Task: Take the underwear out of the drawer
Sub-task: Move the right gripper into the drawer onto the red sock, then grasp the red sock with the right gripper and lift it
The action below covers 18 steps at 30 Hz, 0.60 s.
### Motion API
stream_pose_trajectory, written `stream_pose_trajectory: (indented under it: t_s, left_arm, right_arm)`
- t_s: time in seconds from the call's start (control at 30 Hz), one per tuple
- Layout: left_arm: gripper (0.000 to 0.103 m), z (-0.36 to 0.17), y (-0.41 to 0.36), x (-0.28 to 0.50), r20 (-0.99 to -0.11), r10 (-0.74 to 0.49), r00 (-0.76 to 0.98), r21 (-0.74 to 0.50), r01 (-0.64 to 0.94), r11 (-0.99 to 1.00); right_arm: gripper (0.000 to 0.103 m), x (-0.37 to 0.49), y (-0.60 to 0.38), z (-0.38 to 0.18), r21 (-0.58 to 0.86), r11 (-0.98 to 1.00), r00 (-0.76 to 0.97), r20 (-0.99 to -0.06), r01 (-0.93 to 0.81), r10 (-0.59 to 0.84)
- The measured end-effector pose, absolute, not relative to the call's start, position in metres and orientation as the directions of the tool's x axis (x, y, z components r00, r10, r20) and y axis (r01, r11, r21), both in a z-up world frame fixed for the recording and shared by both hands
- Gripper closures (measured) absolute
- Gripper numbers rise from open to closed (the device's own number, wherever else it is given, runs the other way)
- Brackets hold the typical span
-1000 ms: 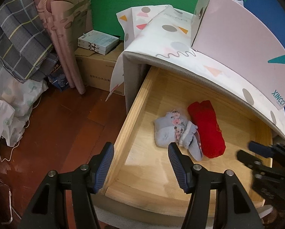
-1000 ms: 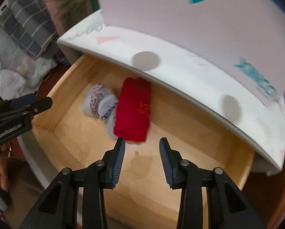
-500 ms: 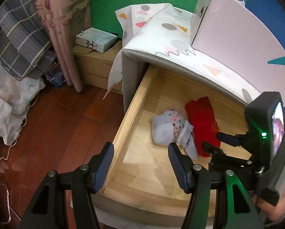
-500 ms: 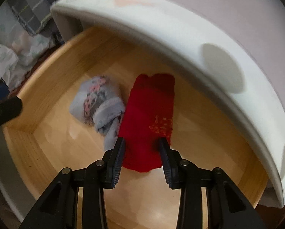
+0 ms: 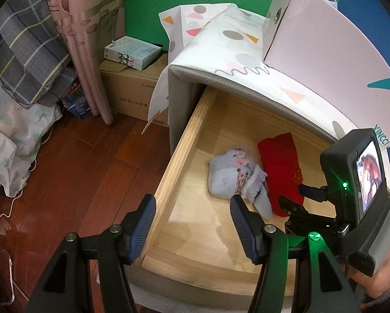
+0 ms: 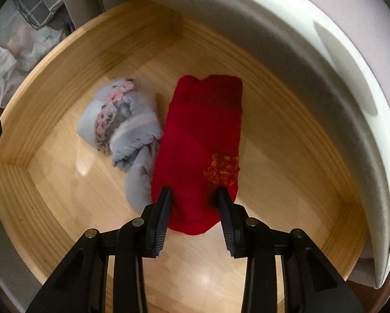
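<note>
**A:** Where does the underwear lie, and what is your right claw doing?

**Me:** The red underwear [image 6: 200,140] lies folded flat on the floor of the open wooden drawer [image 6: 64,60], its left edge touching a crumpled grey-blue garment [image 6: 124,127]. My right claw [image 6: 193,195] points down onto the near end of the red piece, one finger on each side of it. Its jaws are closing with the cloth between them, though I judge the pads are not yet pressing it firmly.

**A:** And the left?

**Me:** My left claw [image 5: 192,224] hangs spread and empty over the drawer's front left corner, holding nothing.

**A:** How would you do this step well?

**Me:** I'd keep the tips low against the wood so they gather every folded layer, not just the top one. I'd finish squeezing before any lift, then rise straight up, clear of the cabinet top [image 6: 312,52] overhanging the drawer. The grey piece touches mine, so I'd watch that it doesn't drag along.
</note>
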State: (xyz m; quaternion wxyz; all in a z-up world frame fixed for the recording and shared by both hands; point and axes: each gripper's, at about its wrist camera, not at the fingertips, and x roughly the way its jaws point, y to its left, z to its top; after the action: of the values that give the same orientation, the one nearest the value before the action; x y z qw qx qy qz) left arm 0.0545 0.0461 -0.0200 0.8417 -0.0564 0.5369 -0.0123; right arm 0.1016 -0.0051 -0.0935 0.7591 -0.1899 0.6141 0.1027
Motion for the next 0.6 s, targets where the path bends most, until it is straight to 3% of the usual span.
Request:
stream_pose_trajectory:
  t_s: [0.6]
  left_arm:
    - [0.042, -0.020, 0.046, 0.053, -0.904, -0.082, 0.419, -0.108, -0.039, 0.993]
  right_arm:
    - [0.071, 0.088, -0.028, -0.103, -0.161, 0.920, 0.156, -0.981, -0.356, -0.111]
